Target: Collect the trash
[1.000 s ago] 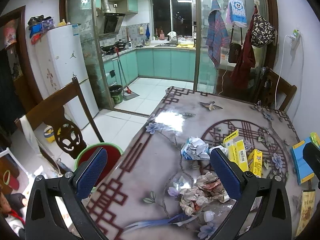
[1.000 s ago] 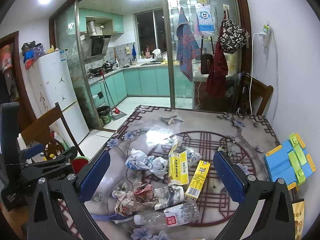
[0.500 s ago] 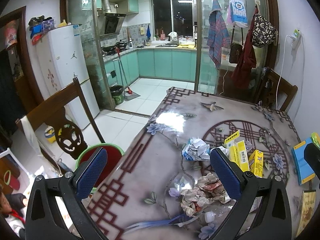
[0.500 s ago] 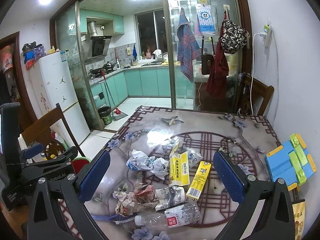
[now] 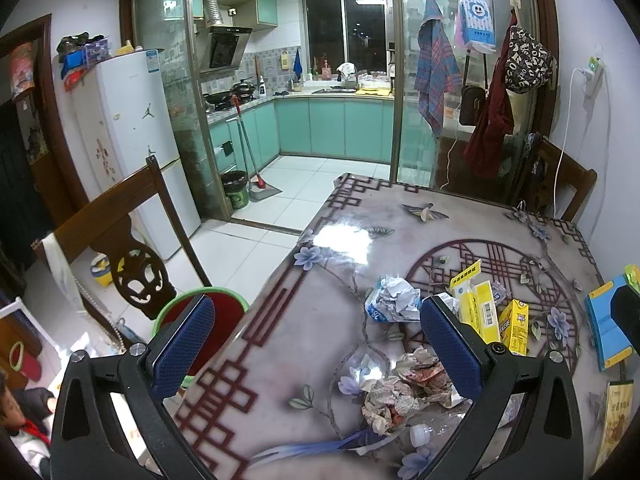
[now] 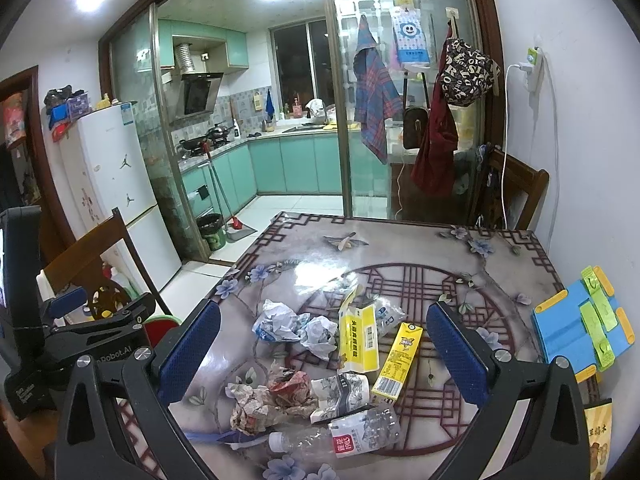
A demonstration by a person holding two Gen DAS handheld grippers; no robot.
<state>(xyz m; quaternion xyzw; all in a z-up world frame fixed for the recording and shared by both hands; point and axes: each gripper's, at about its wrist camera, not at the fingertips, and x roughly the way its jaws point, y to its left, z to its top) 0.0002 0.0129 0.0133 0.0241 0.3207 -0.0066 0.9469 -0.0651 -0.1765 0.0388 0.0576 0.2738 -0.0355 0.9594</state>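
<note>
Both claws are held wide open and empty above the near edge of the worktop (image 6: 520, 256), presumably so that a first piece can be chosen. The left claw (image 5: 316, 344) is kept towards the red bin (image 5: 224, 312) beside the worktop's edge, the right claw (image 6: 320, 344) over the trash: crumpled paper (image 6: 280, 326), yellow cartons (image 6: 358, 340) and a flattened bottle (image 6: 344, 436), gathered together mid-worktop.
</note>
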